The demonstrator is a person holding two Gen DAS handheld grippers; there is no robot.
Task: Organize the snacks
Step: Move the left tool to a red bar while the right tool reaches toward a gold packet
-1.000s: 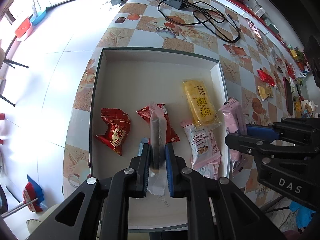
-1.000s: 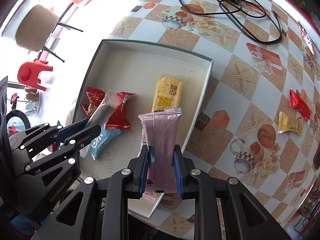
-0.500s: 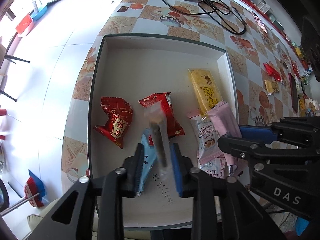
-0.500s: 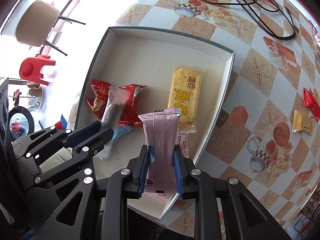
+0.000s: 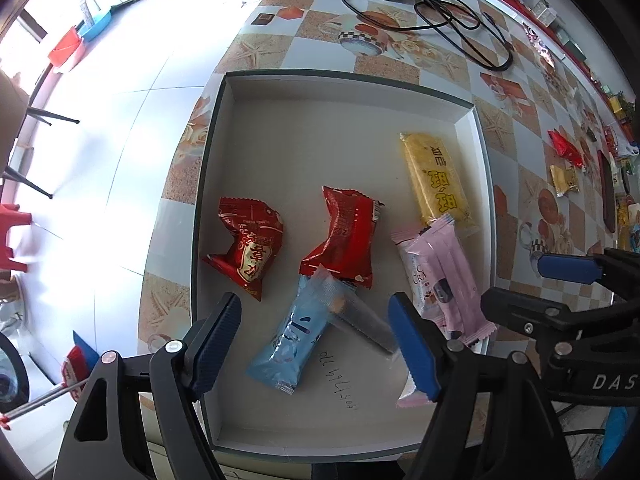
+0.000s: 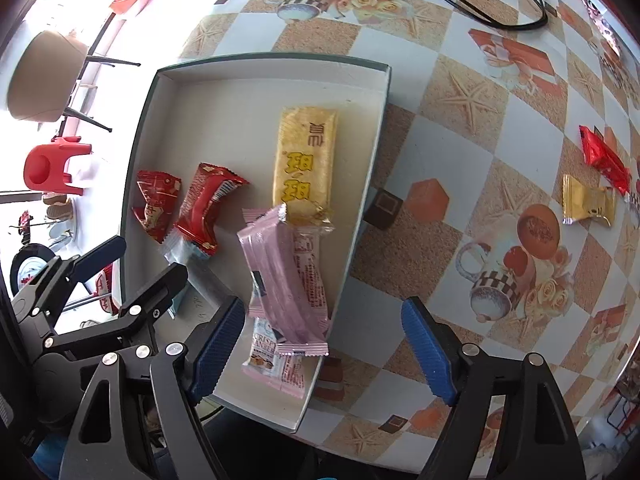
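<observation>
- My left gripper [image 5: 316,344] and right gripper [image 6: 322,346] are both opening, nothing pressed between the pads.
- The pink packet [image 6: 280,272] looks light, crinkly and slippery; I'd pinch it mid-body, gently.

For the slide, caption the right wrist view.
Right gripper opening above the tray, pink packet released onto snacks.
</observation>
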